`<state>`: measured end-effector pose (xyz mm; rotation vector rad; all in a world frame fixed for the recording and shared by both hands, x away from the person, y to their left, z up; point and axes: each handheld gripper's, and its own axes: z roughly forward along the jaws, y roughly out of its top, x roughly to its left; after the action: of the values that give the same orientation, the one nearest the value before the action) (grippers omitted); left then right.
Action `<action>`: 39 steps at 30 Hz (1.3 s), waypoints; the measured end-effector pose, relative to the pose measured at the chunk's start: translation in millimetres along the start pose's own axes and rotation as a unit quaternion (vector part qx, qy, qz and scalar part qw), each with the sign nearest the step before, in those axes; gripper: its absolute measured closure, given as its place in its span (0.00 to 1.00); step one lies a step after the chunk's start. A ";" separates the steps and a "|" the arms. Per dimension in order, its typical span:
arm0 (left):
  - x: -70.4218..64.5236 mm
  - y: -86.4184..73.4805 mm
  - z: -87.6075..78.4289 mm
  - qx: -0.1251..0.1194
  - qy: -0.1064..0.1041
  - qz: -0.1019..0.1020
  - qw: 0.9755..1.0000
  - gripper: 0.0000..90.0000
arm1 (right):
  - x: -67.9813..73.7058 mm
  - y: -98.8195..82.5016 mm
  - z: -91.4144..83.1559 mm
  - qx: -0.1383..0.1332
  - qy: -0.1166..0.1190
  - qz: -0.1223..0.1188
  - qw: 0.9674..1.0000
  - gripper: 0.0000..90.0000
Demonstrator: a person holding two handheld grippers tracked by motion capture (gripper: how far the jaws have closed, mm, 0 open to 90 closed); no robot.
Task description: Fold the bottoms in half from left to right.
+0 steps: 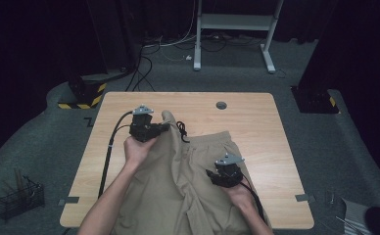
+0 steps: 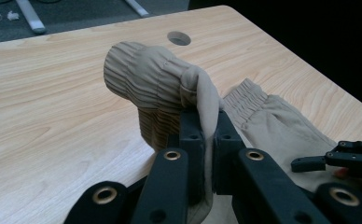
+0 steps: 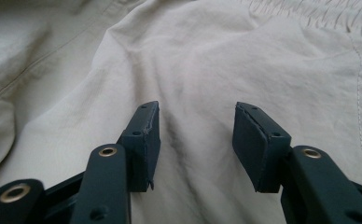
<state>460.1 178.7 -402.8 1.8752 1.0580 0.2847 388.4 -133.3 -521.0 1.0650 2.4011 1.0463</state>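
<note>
Khaki trousers (image 1: 178, 181), spread on the wooden counter (image 1: 256, 122)

Light tan fabric, elasticated ribbed waistband with a black drawstring (image 1: 181, 130). One waistband section (image 2: 146, 74) is lifted and bunched clear of the surface; the remainder lies flat but creased, running back to the counter's near edge.

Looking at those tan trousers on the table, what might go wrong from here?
The left gripper pinches just a thin fold of the tan trousers near the elastic waistband; a pull might slip it free. The right gripper hovers open over flat cloth, so closing may catch nothing, or bunch several layers. The black drawstring lies loose beside the left gripper and could snag.
</note>
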 end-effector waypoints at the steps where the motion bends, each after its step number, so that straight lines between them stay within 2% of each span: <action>1: -1.8 0.3 1.2 0.000 -0.003 0.001 1.000 0.95 | 1.1 -1.2 0.7 -0.006 -0.003 0.003 1.000 0.57; 7: -11.7 0.7 8.7 -0.006 -0.016 0.006 1.000 0.95 | 4.0 -1.0 2.1 -0.007 -0.016 -0.002 1.000 0.57; 14: -15.8 3.5 17.3 -0.010 -0.030 -0.004 0.999 0.95 | 8.5 1.8 5.5 -0.007 -0.025 -0.007 1.000 0.57; 19: -26.6 6.6 25.9 -0.006 -0.040 0.009 0.999 0.95 | 8.8 3.2 7.1 -0.008 -0.025 -0.007 1.000 0.57; 23: -30.9 8.3 31.6 -0.002 -0.043 0.014 0.999 0.95 | 9.9 5.4 5.6 -0.003 -0.020 0.001 1.000 0.55; 25: -32.6 8.7 35.5 0.001 -0.044 0.017 0.999 0.95 | 17.8 10.1 1.7 -0.016 -0.001 -0.008 1.000 0.55; 26: -33.8 8.8 37.3 0.002 -0.045 0.016 0.999 0.95 | 26.7 14.9 1.9 -0.020 0.021 -0.019 0.999 0.54; 29: -34.1 9.3 37.9 0.002 -0.044 0.019 0.999 0.95 | 38.0 19.2 12.1 -0.013 0.047 -0.031 0.998 0.53; 31: -33.1 9.7 37.5 0.001 -0.043 0.016 0.999 0.95 | 43.3 20.1 20.7 -0.001 0.051 -0.038 0.998 0.52; 33: -31.4 10.5 37.0 0.002 -0.041 0.018 0.999 0.95 | 49.8 20.8 26.8 -0.001 0.038 -0.050 0.998 0.53; 39: -28.1 16.1 36.1 0.000 -0.034 0.020 0.999 0.95 | 55.1 34.1 41.9 -0.006 0.033 -0.057 0.998 0.56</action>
<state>473.0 131.8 -402.8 1.8945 0.9747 0.2434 391.1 -56.3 -524.3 0.8894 2.4724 1.0716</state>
